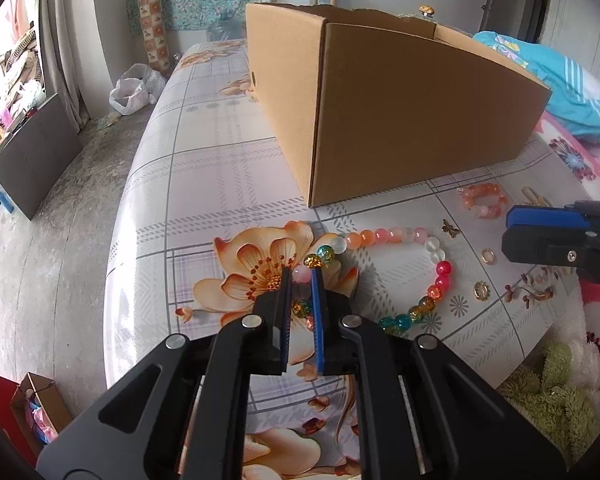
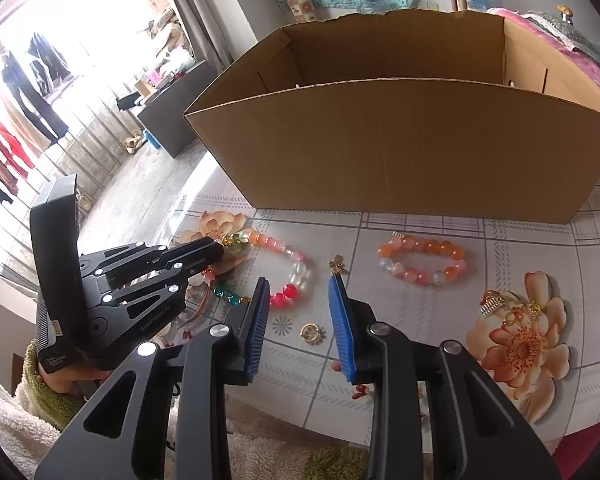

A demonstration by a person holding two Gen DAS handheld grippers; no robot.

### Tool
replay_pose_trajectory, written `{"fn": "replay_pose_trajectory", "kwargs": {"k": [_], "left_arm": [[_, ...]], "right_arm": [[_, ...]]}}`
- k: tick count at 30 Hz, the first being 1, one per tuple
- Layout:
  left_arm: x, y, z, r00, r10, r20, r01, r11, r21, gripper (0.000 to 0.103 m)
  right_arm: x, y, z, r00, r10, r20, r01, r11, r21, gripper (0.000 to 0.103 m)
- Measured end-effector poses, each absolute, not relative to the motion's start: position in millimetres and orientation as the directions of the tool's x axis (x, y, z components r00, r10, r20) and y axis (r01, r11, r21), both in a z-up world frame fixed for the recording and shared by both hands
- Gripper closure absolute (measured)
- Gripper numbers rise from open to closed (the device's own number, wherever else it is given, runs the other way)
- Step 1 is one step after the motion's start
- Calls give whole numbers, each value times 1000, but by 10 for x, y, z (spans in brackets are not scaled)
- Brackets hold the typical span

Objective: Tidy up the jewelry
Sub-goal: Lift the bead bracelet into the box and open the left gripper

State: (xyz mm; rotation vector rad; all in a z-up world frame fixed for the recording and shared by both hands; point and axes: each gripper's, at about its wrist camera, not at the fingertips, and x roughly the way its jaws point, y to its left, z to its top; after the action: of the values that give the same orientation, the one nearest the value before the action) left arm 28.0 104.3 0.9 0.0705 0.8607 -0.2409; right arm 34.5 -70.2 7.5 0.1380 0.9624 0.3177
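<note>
A long necklace of coloured beads (image 1: 396,236) lies on the flowered tablecloth, also in the right wrist view (image 2: 296,268). My left gripper (image 1: 302,274) is shut on a pink bead of the necklace; it shows at the left of the right wrist view (image 2: 216,250). My right gripper (image 2: 298,286) is open and empty above a gold flower charm (image 2: 312,334). An orange bead bracelet (image 2: 422,264) lies to the right, also in the left wrist view (image 1: 484,200). An open cardboard box (image 2: 400,152) stands behind.
A gold butterfly charm (image 2: 337,266), a gold ring (image 1: 489,256) and a small heap of gold pieces (image 2: 508,306) lie on the cloth. The table edge drops to the floor on the left. Blue clothing (image 1: 560,88) lies behind the box.
</note>
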Motion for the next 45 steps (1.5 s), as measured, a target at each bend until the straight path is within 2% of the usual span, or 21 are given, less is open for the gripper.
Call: {"fn": "replay_pose_trajectory", "kwargs": {"k": [7, 14, 16, 18, 19, 24, 30, 35, 38, 41, 45], "left_arm": [[275, 1100, -7, 623, -194, -758, 233, 971, -57, 95], [291, 1100, -14, 627, -194, -754, 227, 972, -61, 94], [293, 1090, -24, 630, -190, -753, 224, 973, -57, 94], [282, 1082, -35, 637, -182, -749, 217, 975, -52, 94], [284, 1073, -37, 641, -177, -746, 215, 976, -47, 94], [265, 1088, 3, 661, -185, -727, 202, 977, -65, 95], [119, 1102, 530, 744, -241, -624, 237, 967, -91, 95], [83, 998, 1225, 825, -313, -471, 319, 945, -70, 95], [254, 885, 1495, 836, -347, -425, 365, 930, -43, 95], [595, 744, 1569, 827, -352, -438, 385, 923, -15, 95], [1138, 555, 1408, 785, -312, -535, 380, 925, 17, 95]], "right_arm": [[608, -484, -9, 494, 326, -806, -245, 942, 230, 79], [790, -342, -164, 464, 270, -844, -259, 952, 163, 81], [810, -298, -217, 453, 253, -855, -272, 952, 138, 89], [798, -257, -214, 469, 232, -852, -290, 952, 100, 90], [788, -243, -211, 473, 226, -851, -297, 951, 87, 93], [730, -271, -123, 500, 257, -827, -295, 948, 116, 93], [545, -384, 289, 582, 300, -756, -315, 940, 130, 93], [414, -491, 894, 682, 348, -643, -342, 929, 140, 93], [481, -582, 1224, 732, 353, -583, -351, 928, 123, 93], [738, -767, 1426, 747, 343, -569, -339, 933, 118, 93], [1312, -965, 1279, 660, 360, -660, -299, 931, 208, 93]]}}
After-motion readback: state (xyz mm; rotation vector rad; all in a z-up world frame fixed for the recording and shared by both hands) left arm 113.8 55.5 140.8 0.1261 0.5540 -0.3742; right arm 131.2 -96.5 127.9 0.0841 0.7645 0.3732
